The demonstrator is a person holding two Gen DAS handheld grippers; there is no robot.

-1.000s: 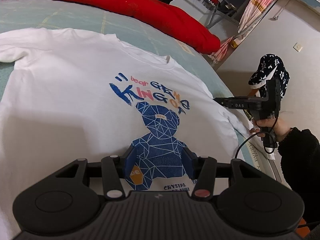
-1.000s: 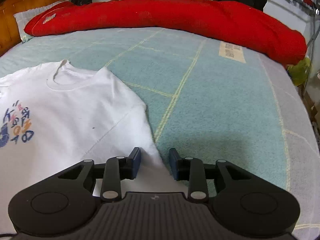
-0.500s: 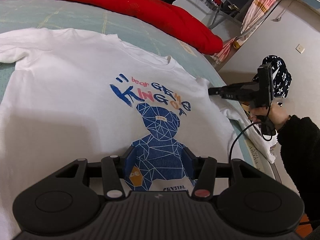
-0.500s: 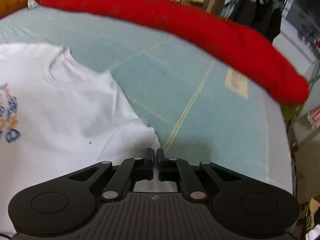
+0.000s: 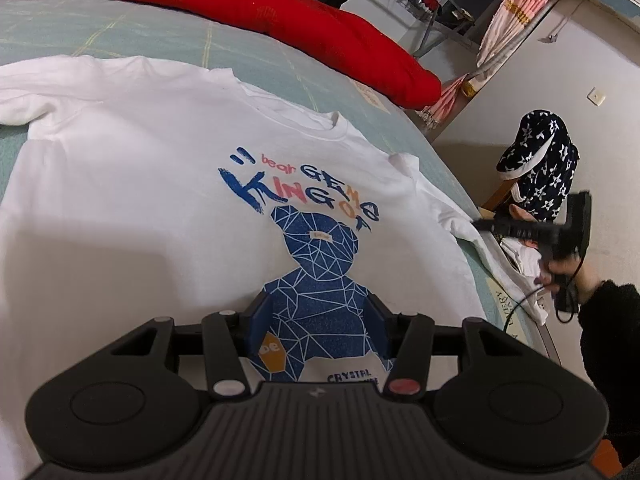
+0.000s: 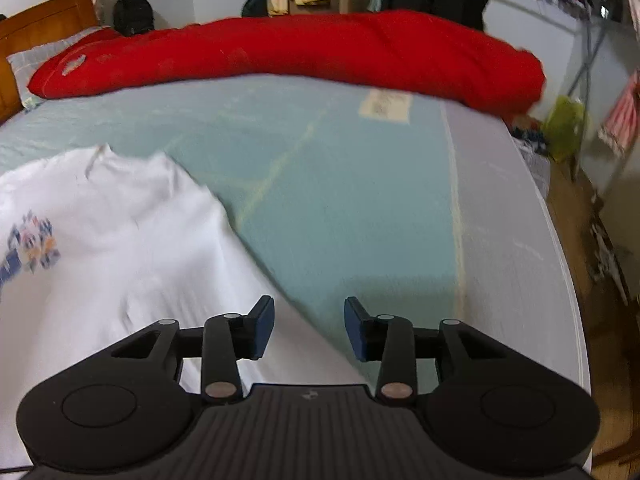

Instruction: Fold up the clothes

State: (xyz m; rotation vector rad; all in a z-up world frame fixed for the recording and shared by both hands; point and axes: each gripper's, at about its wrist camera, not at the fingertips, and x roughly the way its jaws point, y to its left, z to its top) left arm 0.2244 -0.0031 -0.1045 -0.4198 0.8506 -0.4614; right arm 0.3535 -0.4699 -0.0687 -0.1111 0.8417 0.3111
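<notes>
shirt (image 5: 160, 184) flat on bed (image 6: 340, 200) | left gripper (image 5: 318, 330) parted, empty | right gripper (image 6: 309, 326) just opening, empty | advice: regrip sleeve (image 5: 472, 236) edge squarely, fold inward

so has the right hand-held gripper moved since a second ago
Yes. In the left wrist view the right hand-held gripper has drawn back off the white shirt toward the bed edge, its jaws having just opened, empty.

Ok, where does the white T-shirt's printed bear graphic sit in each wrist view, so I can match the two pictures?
Left wrist view: the bear graphic fills the centre, on the white T-shirt, just beyond the left claw.
Right wrist view: only a blurred piece of the print shows at the far left edge.
Shared landmark: the red quilt along the far side of the bed.
</notes>
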